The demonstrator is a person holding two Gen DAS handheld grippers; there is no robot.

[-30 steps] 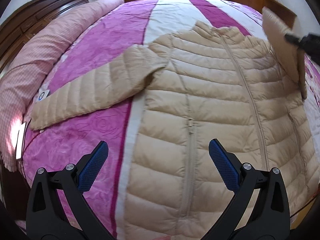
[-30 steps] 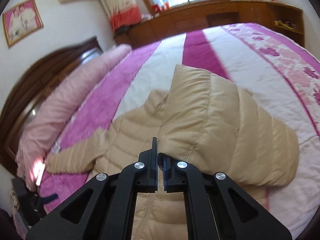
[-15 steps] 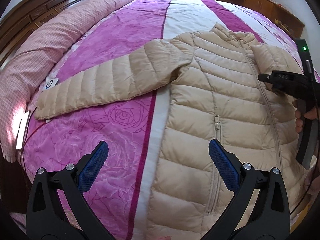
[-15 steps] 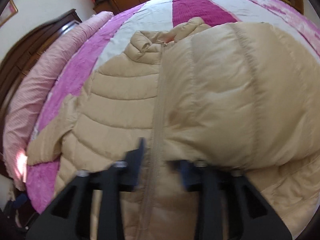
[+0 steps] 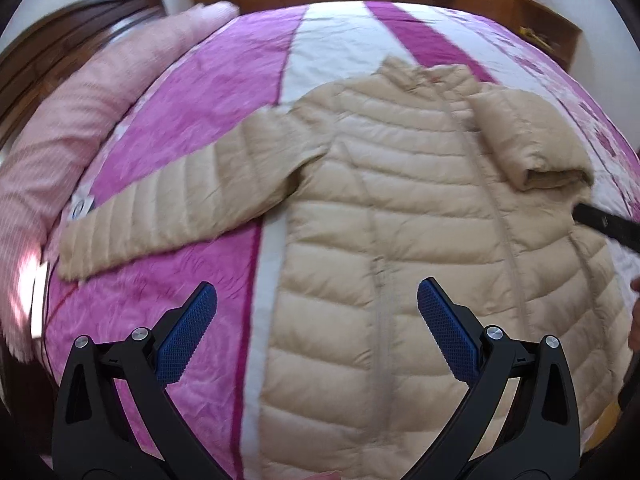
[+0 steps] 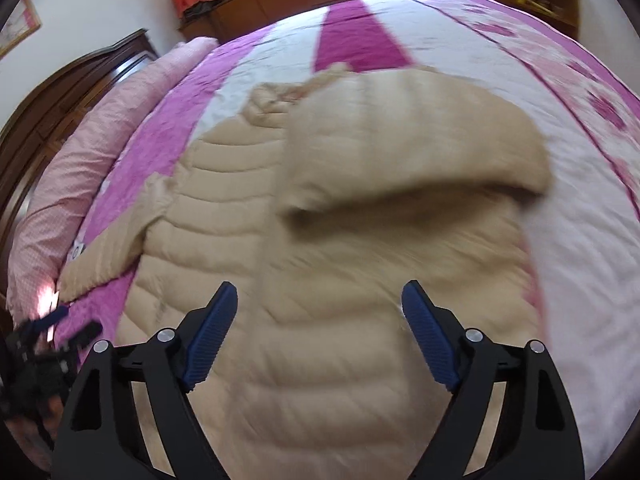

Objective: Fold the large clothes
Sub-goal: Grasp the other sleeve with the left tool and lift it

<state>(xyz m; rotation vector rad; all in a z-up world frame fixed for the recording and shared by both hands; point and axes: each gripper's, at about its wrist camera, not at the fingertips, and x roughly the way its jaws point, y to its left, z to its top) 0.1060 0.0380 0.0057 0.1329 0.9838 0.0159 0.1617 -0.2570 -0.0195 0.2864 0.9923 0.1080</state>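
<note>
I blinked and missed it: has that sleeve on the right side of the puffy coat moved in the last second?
Yes. The sleeve was pinched and lifted before; now it lies folded across the jacket front, and the right gripper is open.

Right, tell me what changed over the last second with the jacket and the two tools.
The right tool let go: a second ago it was shut on the right sleeve, held up; now it is open, and the sleeve lies folded across the front of the jacket. The left tool stayed open and empty above the jacket, and the left sleeve is still spread out on the bedspread.
</note>
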